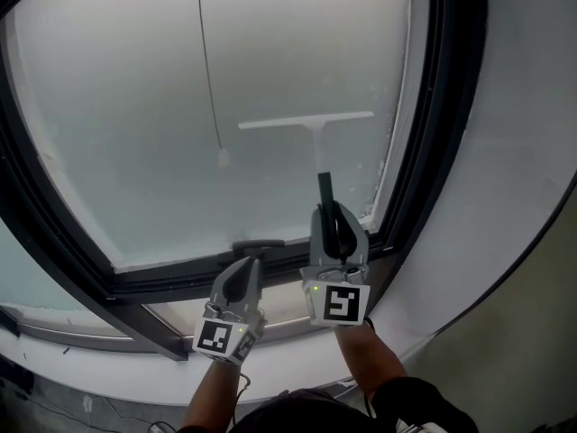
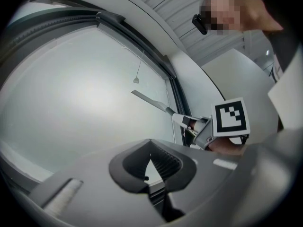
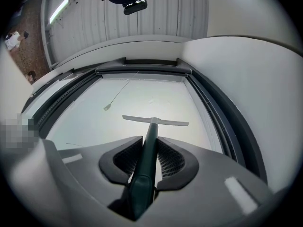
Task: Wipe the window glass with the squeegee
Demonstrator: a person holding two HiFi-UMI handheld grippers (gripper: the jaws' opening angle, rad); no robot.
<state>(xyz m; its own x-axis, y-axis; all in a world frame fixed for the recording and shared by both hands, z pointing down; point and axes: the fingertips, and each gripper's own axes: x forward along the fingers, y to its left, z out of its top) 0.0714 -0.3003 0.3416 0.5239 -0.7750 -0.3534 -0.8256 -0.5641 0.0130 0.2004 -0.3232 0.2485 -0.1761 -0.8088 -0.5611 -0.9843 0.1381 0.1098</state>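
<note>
The squeegee (image 1: 307, 122) lies with its white blade flat against the frosted window glass (image 1: 126, 106), level, in the lower right part of the pane. Its dark handle (image 1: 325, 189) runs down into my right gripper (image 1: 335, 228), which is shut on it. In the right gripper view the handle (image 3: 147, 155) passes between both pads and the blade (image 3: 155, 121) shows ahead. My left gripper (image 1: 242, 278) hovers at the lower window frame, left of the right one, shut with nothing in it. The left gripper view shows its jaws (image 2: 150, 162) closed, with the squeegee (image 2: 152, 101) off to the right.
A thin pull cord with a small weight (image 1: 223, 157) hangs in front of the glass, left of the blade. A dark frame (image 1: 444, 106) borders the pane on the right and a bar (image 1: 162, 276) along the bottom. A white wall (image 1: 527, 170) stands to the right.
</note>
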